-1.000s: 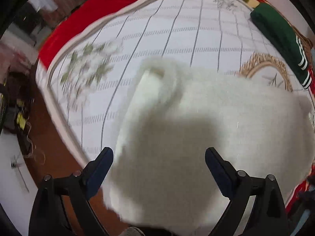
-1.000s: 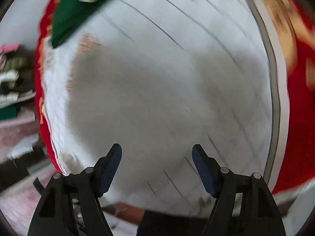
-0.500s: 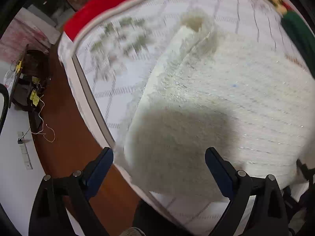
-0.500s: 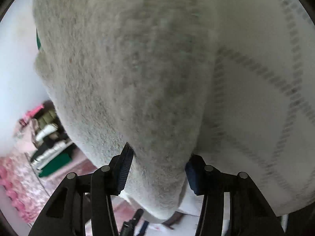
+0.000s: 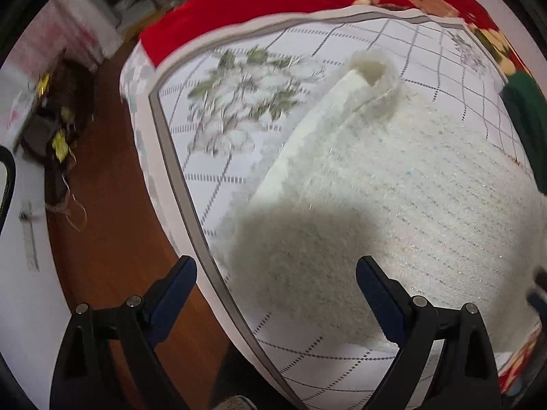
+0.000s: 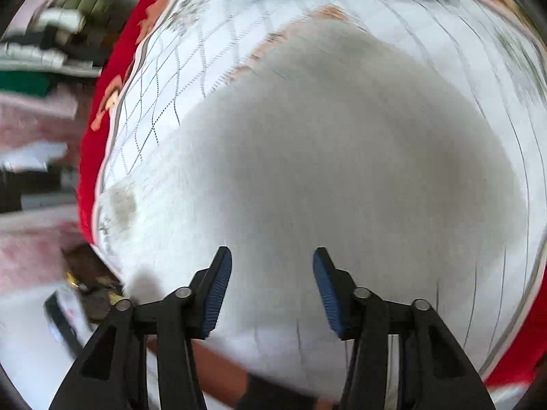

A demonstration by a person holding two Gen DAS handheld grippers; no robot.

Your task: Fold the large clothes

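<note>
Left wrist view: a fluffy white sweater (image 5: pixel 393 205) is seen lying folded on the checked bedsheet (image 5: pixel 239 171), near its edge. The left claw (image 5: pixel 275 283) is held wide open above it. The right claw (image 6: pixel 271 280) is also open, nothing gripped.

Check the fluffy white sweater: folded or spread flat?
Partly folded. The fluffy white sweater lies bunched on the grid-patterned sheet, one edge rolled over at its far end; neither gripper holds it.
</note>
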